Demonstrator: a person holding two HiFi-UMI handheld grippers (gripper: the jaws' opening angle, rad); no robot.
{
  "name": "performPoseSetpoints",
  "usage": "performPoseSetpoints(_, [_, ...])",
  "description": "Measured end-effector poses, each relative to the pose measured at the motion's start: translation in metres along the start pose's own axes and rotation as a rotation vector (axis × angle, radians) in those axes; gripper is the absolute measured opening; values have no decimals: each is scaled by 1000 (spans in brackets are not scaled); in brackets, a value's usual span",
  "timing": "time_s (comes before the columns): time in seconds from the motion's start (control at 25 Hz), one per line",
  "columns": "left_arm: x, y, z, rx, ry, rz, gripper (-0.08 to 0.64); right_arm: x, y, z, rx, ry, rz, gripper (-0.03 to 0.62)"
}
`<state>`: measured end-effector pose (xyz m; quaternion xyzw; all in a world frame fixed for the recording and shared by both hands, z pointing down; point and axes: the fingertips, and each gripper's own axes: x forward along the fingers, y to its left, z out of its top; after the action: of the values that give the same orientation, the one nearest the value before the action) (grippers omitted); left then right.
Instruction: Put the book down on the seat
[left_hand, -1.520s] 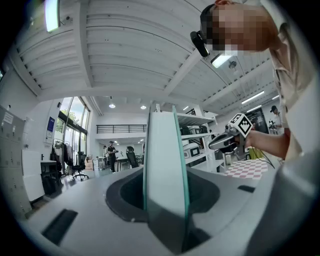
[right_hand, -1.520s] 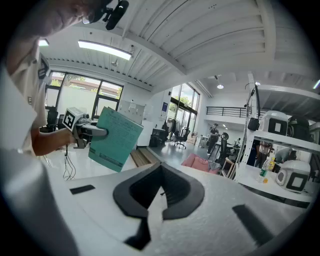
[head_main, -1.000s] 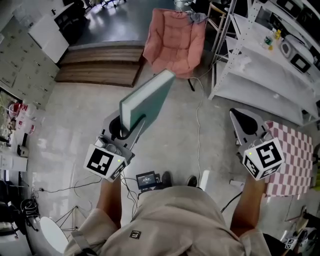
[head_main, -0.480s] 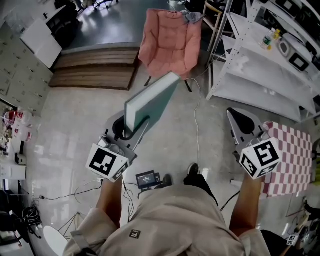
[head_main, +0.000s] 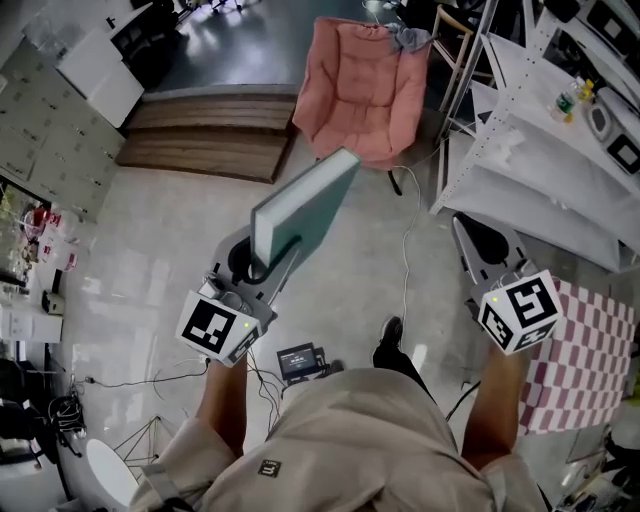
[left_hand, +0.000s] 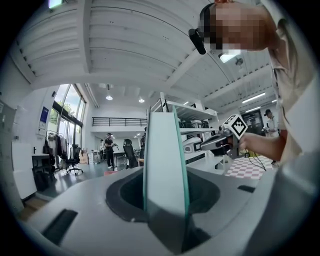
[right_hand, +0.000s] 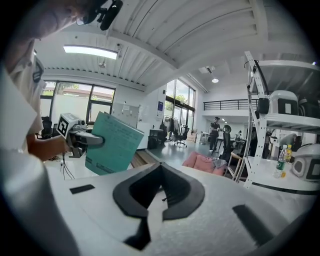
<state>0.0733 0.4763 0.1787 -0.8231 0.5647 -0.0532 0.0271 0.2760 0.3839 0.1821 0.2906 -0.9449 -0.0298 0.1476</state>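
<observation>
Head view, entries in order.

1. Left forearm: rises from the lower left of the frame. The left gripper (head_main: 262, 262) points level toward the upper centre, its marker cube nearest the camera. Its jaws are clamped on the lower edge of the book (head_main: 300, 205).
2. Book: teal cover, pale page block. It stands on edge between the jaws and slants up and to the right. It is carried in the air over the floor, at frame centre, with its far corner just below the chair in the picture and not on the seat.
3. Right forearm: rises from the lower right. The right gripper (head_main: 478, 240) points up the frame and tips slightly downward. Its jaws are pressed together with nothing between them. It sits well apart from the book.
4. Pink chair (head_main: 360, 85): padded, upper centre, with its seat facing the person.
5. White cable (head_main: 405, 250): trails across the floor from the chair's foot toward the person, to the right of the book.
6. Metal shelving (head_main: 540, 150): upper right, just beside the chair, with a bottle (head_main: 570, 100) on a shelf.
7. Checked cloth (head_main: 590, 350): pink and white, at the right edge beyond the right gripper.
8. Wooden platform (head_main: 200, 140): upper left, to the left of the chair.
9. Dark shoe (head_main: 390, 340): lower centre.
</observation>
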Motion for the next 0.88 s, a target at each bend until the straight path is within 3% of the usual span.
performPoseSetpoints(0.32, [79, 11, -1, -22, 16, 71, 153, 43, -80, -10, -1, 7, 68, -8])
performPoseSetpoints(0.88, [153, 17, -2, -14, 93, 186, 153, 95, -164, -16, 7, -29, 201, -8])
